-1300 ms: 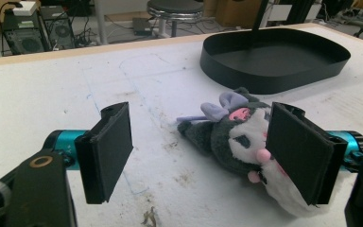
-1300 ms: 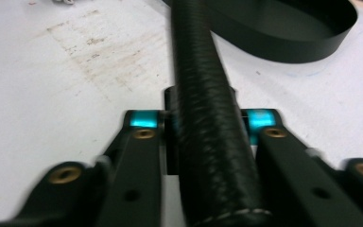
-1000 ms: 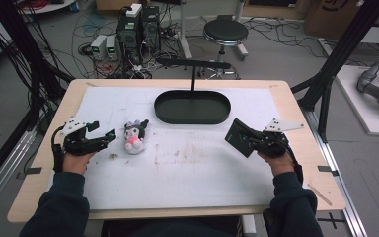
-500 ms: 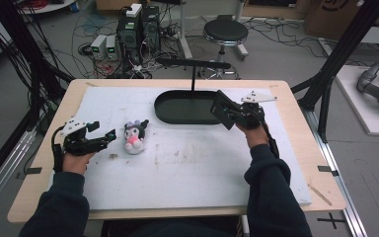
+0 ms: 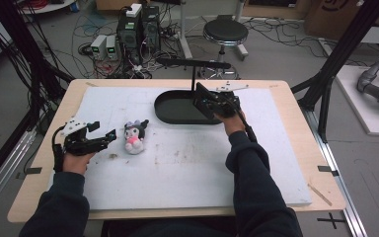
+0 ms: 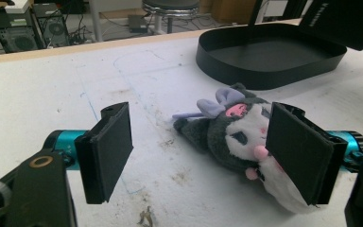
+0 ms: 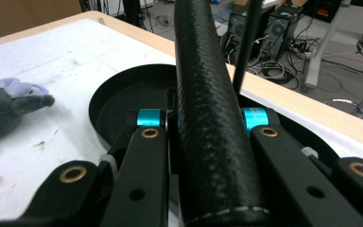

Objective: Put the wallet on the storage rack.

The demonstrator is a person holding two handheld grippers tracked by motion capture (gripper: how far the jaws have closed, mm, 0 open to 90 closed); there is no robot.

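Two grippers: left gripper (image 5: 103, 133) sits wide open just left of the plush toy (image 5: 135, 137), clearly nearest it; right gripper (image 5: 207, 100) is clamped on the black handle (image 7: 208, 118) over the far tray (image 5: 170, 116).

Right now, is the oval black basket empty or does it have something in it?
Empty as far as visible: the oval black basket shows a bare floor, and the grey plush toy lies outside on the white mat.
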